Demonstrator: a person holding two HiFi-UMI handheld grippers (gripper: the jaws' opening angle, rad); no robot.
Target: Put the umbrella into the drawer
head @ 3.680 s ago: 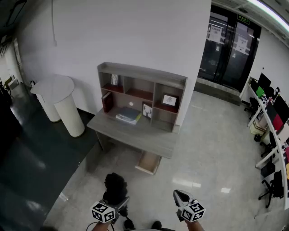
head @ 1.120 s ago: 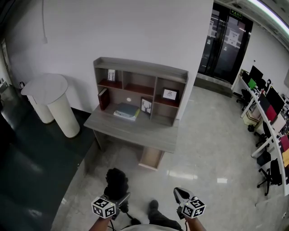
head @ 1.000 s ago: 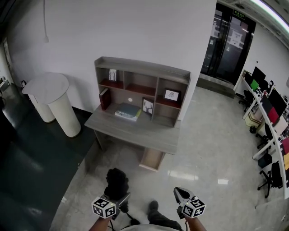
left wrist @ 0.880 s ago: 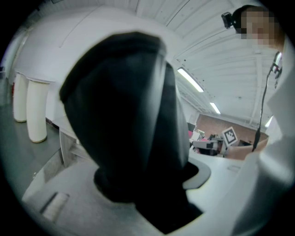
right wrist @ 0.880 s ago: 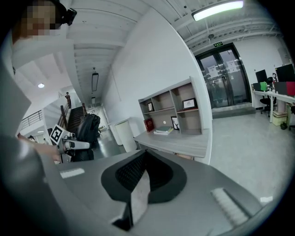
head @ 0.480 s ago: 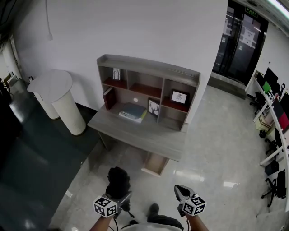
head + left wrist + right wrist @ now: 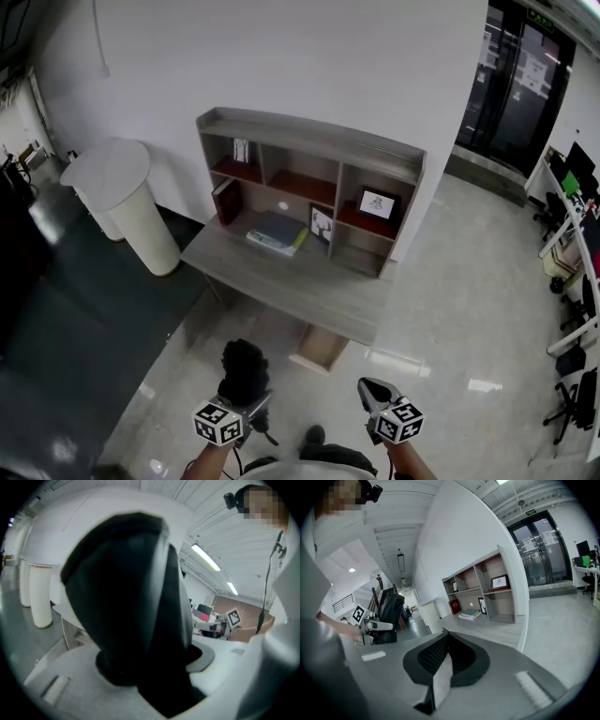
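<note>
A folded black umbrella (image 7: 244, 368) stands upright between the jaws of my left gripper (image 7: 247, 405), which is shut on it. In the left gripper view the umbrella (image 7: 127, 597) fills most of the picture and hides the fingertips. My right gripper (image 7: 373, 395) is beside it at the bottom of the head view, shut, with nothing between its jaws. An open wooden drawer (image 7: 318, 348) sticks out under the grey desk (image 7: 281, 284), some way ahead of both grippers. The right gripper view shows the desk (image 7: 487, 626) and the left gripper with the umbrella (image 7: 390, 614).
A shelf unit (image 7: 309, 187) with books and picture frames sits on the desk against the white wall. A white round column table (image 7: 127, 202) stands at the left. Glass doors (image 7: 525, 89) and office chairs are at the right. The person's shoe (image 7: 314, 437) is on the glossy floor.
The desk and shelf have come closer and look larger in the head view. Both grippers keep their places at the bottom of the view, the left still holding the umbrella.
</note>
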